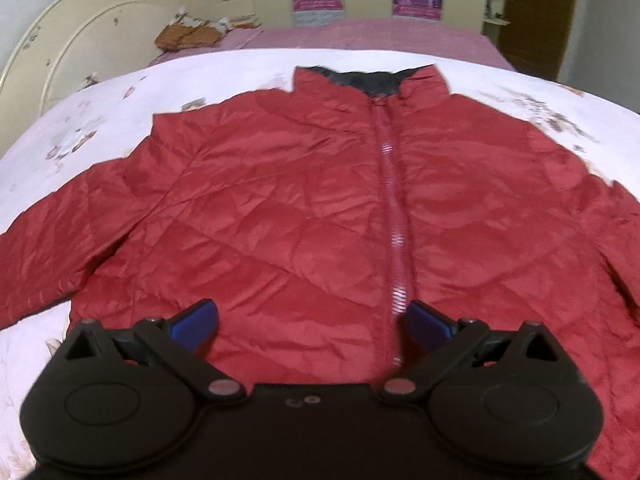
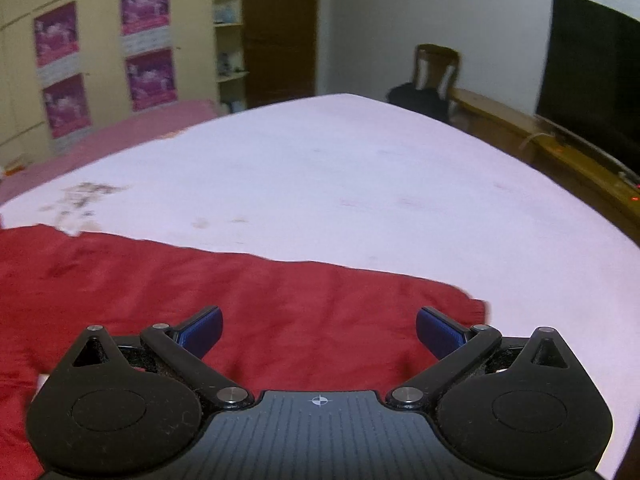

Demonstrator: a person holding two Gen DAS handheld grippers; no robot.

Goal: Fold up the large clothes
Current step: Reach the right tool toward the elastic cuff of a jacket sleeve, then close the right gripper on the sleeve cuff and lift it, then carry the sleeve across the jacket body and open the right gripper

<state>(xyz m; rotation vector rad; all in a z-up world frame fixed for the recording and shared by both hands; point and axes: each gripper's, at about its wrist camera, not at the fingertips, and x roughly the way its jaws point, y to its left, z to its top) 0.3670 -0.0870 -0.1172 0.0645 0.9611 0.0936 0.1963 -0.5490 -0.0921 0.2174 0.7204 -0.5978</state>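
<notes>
A red quilted jacket (image 1: 288,208) lies flat and zipped on the white bedsheet (image 1: 100,112), collar away from me, both sleeves spread out to the sides. My left gripper (image 1: 314,326) hovers open above the jacket's lower hem, just left of the zipper (image 1: 394,216), with nothing between its blue pads. In the right wrist view, the jacket's right sleeve (image 2: 248,300) stretches across the sheet with its cuff (image 2: 472,306) at the right. My right gripper (image 2: 318,330) stands open over that sleeve, empty.
The pink bedding (image 1: 360,34) lies beyond the white sheet, with a brown cloth heap (image 1: 192,34) near the cream headboard (image 1: 68,40). A wooden bench (image 2: 560,152), a dark screen (image 2: 592,80) and a chair (image 2: 436,72) stand right of the bed.
</notes>
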